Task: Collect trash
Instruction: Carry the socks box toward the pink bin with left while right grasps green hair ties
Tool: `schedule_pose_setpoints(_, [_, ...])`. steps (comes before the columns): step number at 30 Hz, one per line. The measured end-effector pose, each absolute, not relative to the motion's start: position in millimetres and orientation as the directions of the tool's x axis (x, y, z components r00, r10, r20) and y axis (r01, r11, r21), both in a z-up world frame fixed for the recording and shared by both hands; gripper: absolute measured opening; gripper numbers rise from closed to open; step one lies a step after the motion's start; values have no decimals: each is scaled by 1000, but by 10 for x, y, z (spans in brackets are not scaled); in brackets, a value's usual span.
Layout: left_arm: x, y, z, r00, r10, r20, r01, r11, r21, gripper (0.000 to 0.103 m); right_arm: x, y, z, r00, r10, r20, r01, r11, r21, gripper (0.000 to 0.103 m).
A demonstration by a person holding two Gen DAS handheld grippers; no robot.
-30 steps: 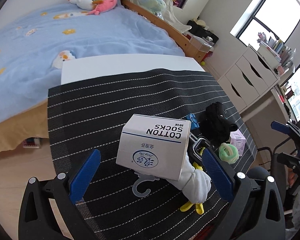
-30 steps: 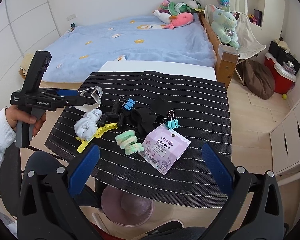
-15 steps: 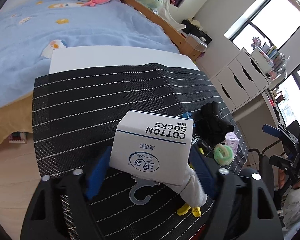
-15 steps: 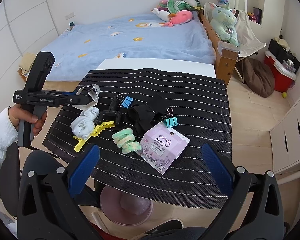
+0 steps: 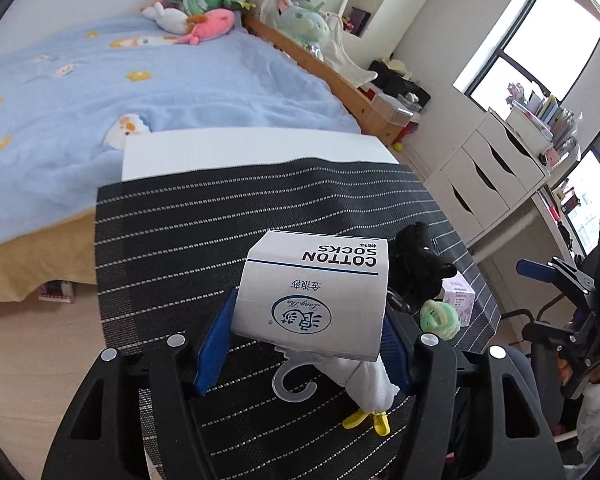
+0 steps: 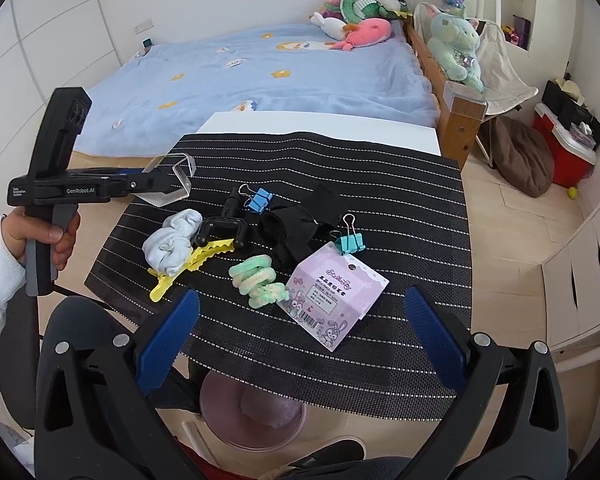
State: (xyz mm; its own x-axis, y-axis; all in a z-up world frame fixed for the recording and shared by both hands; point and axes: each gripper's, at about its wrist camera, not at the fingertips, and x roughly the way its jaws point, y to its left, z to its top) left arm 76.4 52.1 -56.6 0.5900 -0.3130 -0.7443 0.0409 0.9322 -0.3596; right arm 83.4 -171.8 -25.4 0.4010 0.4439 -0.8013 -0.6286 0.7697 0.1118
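Observation:
My left gripper (image 5: 304, 344) is shut on a white cardboard sock sleeve (image 5: 314, 294) printed "COTTON SOCKS", held above the striped mat (image 5: 188, 232). The sleeve's clear plastic hook (image 5: 294, 380) hangs below it. From the right wrist view the left gripper (image 6: 156, 182) holds the sleeve (image 6: 172, 180) over the mat's left edge. My right gripper (image 6: 300, 328) is open and empty, low over the mat's near edge. A purple packaging card (image 6: 334, 300) lies just ahead of it.
On the mat lie a white sock (image 6: 172, 240), a yellow hair clip (image 6: 192, 264), green hair ties (image 6: 258, 280), black socks (image 6: 296, 228), a black clip (image 6: 224, 224) and blue binder clips (image 6: 260, 200). A pink bin (image 6: 252, 416) stands under the near edge. The bed (image 6: 260, 68) is behind.
My left gripper closed its fingers onto the sock sleeve and raised it a little off the mat. My right gripper stayed open and drifted slightly.

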Motion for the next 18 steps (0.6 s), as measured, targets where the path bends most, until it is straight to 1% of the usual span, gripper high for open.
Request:
schedule_pose_setpoints(5, [667, 465, -342, 621, -266, -737, 36, 949, -312, 63, 820, -1571, -268, 378, 449, -810, -671, 735, 94, 100])
schedule_pose_setpoints(10, [587, 413, -149, 638, -243, -730, 35, 957, -288, 63, 814, -1336, -336, 362, 417, -834, -723, 690, 31, 100])
schedule_pose_setpoints(16, [466, 313, -22, 651, -227, -724, 46, 964, -261, 63, 859, -1114, -530, 301, 393, -869, -762, 647, 29, 100])
schedule_pose_setpoints(17, [448, 295, -13, 652, -224, -724, 49, 966, -255, 63, 866, -1100, -550, 294, 391, -872, -764, 644, 31, 98])
schedule_pose_setpoints(18, [423, 282, -10, 653, -223, -723, 53, 967, -250, 63, 867, -1078, -577, 283, 392, -875, -770, 637, 37, 87])
